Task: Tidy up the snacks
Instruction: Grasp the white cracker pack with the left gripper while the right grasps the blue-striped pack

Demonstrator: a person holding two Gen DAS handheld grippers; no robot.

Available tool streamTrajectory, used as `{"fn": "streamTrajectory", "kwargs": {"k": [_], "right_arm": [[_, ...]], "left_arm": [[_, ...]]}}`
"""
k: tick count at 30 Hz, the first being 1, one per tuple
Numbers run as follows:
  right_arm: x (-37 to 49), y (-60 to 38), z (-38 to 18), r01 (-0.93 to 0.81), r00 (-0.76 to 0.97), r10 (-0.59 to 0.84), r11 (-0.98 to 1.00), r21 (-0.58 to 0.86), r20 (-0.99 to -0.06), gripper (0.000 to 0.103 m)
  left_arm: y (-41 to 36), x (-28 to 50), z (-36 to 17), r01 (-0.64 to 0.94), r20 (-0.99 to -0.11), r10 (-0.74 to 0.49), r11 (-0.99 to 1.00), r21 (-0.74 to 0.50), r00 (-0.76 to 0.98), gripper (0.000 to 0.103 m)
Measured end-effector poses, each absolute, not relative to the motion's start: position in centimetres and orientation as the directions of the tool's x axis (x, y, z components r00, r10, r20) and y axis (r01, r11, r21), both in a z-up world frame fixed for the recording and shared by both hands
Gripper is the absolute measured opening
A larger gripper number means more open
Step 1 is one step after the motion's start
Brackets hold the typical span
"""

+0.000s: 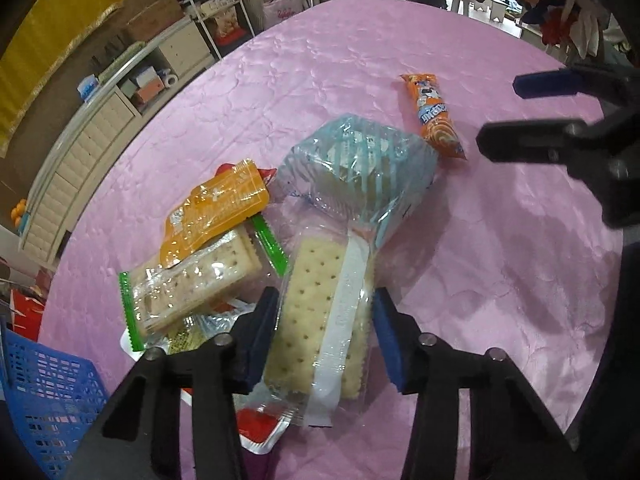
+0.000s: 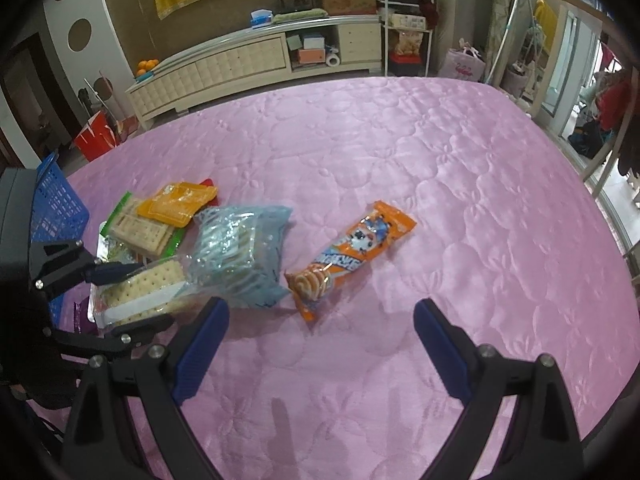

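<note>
A pink quilted cloth (image 2: 400, 168) covers the table, and the snacks lie in a loose heap toward one side of it. The left gripper (image 1: 325, 336) points steeply down with its blue-padded fingers on either side of a clear-wrapped cracker packet with a white band (image 1: 320, 320); the left pad touches the wrapper's edge, while whether the right pad presses on it cannot be told, so a firm pinch is not certain. Against the far end of that packet rests a pale blue striped transparent bag of biscuits (image 1: 360, 168). Beside it lies a second clear cracker packet with green crimped ends (image 1: 192, 284), and an orange translucent sachet (image 1: 212, 208) lies on top of that, with a red wrapper corner (image 1: 267, 174) showing behind it. More flat packets, one red and white (image 1: 260, 428), lie under the gripper. An orange tube-shaped snack pack with a cartoon print (image 2: 344, 256) lies apart from the heap on bare cloth. A blue plastic lattice basket (image 1: 44, 396) stands at the table edge just beside the heap; what it holds cannot be made out through its wall. The right gripper (image 2: 320, 348) hangs above bare cloth near the orange tube pack, its jaws spread wide with nothing between them.
</note>
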State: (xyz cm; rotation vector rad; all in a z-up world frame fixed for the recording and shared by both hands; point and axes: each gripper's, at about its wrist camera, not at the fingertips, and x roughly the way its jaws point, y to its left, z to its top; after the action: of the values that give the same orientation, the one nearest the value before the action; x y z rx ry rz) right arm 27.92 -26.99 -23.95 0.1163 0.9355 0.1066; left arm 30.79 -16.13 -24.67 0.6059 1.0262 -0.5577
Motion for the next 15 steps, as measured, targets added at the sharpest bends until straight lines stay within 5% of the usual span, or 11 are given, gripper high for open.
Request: {"fn": "streamTrajectory", "kwargs": {"k": [15], "right_arm": [[30.6, -23.3, -22.7, -0.189, 0.575, 0.207, 0.975, 0.118, -0.791, 0.096]], "left_arm": [[-10.6, 30.8, -19.4, 0.464, -0.822, -0.187, 0.880, 0.104, 0.538, 0.044]]}}
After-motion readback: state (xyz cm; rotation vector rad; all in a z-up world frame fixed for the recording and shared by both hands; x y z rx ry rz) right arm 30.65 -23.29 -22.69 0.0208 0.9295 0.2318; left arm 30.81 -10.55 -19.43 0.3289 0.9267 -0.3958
